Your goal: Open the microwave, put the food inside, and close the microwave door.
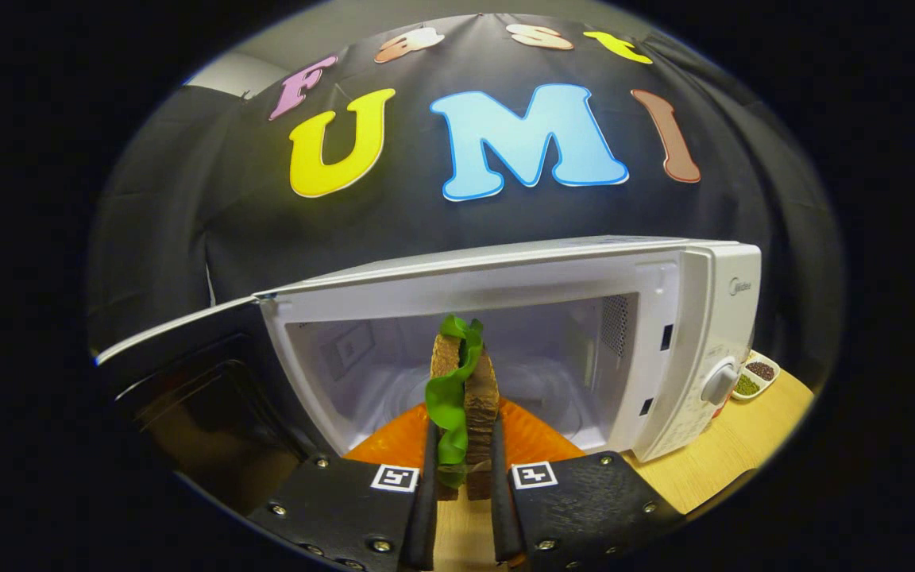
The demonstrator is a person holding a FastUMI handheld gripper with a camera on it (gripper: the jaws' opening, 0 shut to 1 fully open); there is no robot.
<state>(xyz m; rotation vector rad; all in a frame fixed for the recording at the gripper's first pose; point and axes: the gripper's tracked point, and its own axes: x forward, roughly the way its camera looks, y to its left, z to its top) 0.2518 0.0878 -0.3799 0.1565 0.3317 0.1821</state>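
- Gripper view: the gripper (463, 469) has its two fingers drawn in narrow, one on each side of a sandwich (464, 397), and both press against it.
- Standing on edge between the fingers, the sandwich is two brown bread slices with a green leaf (449, 397) between them; the leaf curls out above the top of the bread.
- An orange plate (533, 437) lies under and just beyond the fingertips, at the mouth of the microwave.
- Straight ahead, the white microwave (696, 334) has its cavity exposed, and the sandwich's top reaches into the opening.
- Its door (187, 373) is swung wide to the left.
- A round knob (720, 383) sits on the control panel at the right.
- Beyond the microwave's right side, a small white dish (755, 380) with dark and green contents rests on the wooden table (735, 445).
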